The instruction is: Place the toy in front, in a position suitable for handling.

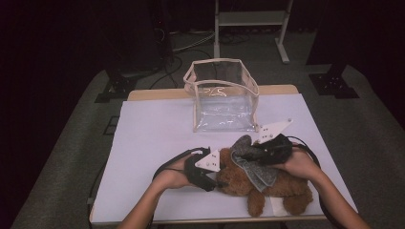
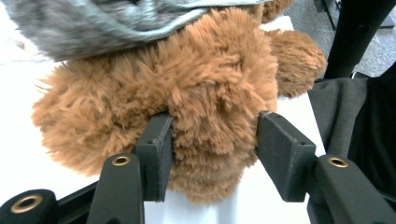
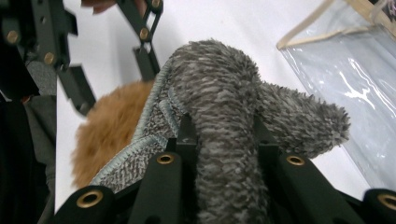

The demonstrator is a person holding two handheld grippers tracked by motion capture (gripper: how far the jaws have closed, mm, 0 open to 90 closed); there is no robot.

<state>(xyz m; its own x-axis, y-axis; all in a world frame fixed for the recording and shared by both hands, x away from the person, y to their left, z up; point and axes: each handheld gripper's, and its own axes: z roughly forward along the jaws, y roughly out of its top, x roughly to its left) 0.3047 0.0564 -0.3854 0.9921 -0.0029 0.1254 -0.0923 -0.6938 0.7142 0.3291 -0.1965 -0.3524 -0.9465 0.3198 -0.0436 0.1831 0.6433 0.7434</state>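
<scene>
A: What is seen closest, at the near edge of the table (image 1: 143, 143)?

B: A brown teddy bear (image 1: 267, 188) is laid flat on the white sheet there. Its legs are pointed at the near right corner.

A: Is the bear held?

B: Yes. The left gripper (image 1: 206, 172) is placed at the bear's left end. In the left gripper view, a fat bunch of brown fur (image 2: 210, 140) is squeezed between the two black jaws. The jaws are kept partly apart by the fur, and both are pressed into it.

A: And the grey thing?

B: A grey fuzzy cloth (image 1: 253, 164) is draped over the top of the bear. One fold of it (image 3: 229, 140) is pinched by the right gripper (image 1: 267, 149). In the right gripper view, the fold is seen standing up between the jaws, and the jaws are clamped on it from both sides. A floppy corner is stuck out to the right.

A: What is seen farther back?

B: A clear plastic bag (image 1: 222, 98) with a pale trim is stood upright near the far edge of the table, with its top open. It is apart from the bear and the cloth.
</scene>
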